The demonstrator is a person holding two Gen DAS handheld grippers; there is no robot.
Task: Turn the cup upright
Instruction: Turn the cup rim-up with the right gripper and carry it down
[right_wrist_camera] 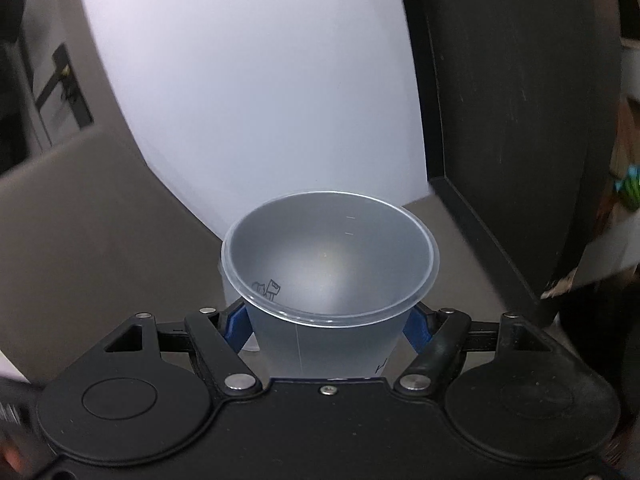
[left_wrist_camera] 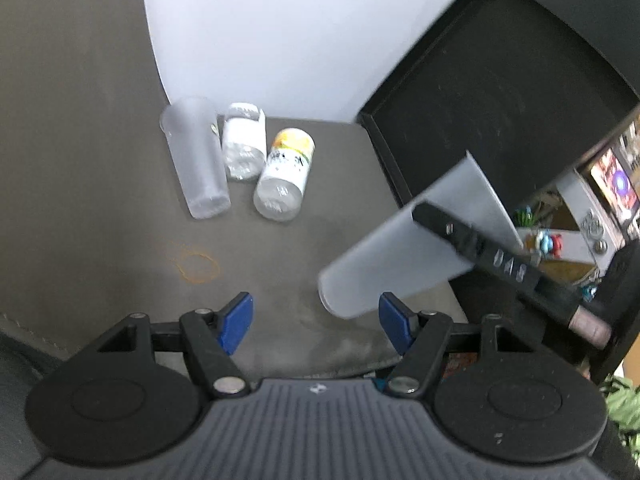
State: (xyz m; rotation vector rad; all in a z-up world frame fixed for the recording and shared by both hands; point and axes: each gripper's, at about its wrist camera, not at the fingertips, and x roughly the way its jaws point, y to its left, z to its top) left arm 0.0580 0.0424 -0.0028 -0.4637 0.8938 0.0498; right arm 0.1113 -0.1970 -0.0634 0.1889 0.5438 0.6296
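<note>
A frosted translucent plastic cup point(right_wrist_camera: 328, 280) sits between the blue pads of my right gripper point(right_wrist_camera: 326, 326), which is shut on its wall; its open mouth faces the camera and upward. In the left wrist view the same cup point(left_wrist_camera: 404, 248) hangs tilted above the grey table, its base low and its rim hidden behind the right gripper's black finger point(left_wrist_camera: 472, 240). My left gripper point(left_wrist_camera: 316, 322) is open and empty, just left of and below the cup's base.
A second frosted cup point(left_wrist_camera: 196, 160), a white bottle point(left_wrist_camera: 244, 144) and a yellow-labelled bottle point(left_wrist_camera: 284, 176) stand at the back of the grey table point(left_wrist_camera: 100, 200). A black tray point(left_wrist_camera: 492, 88) leans at the right. An orange ring stain point(left_wrist_camera: 196, 264) marks the table.
</note>
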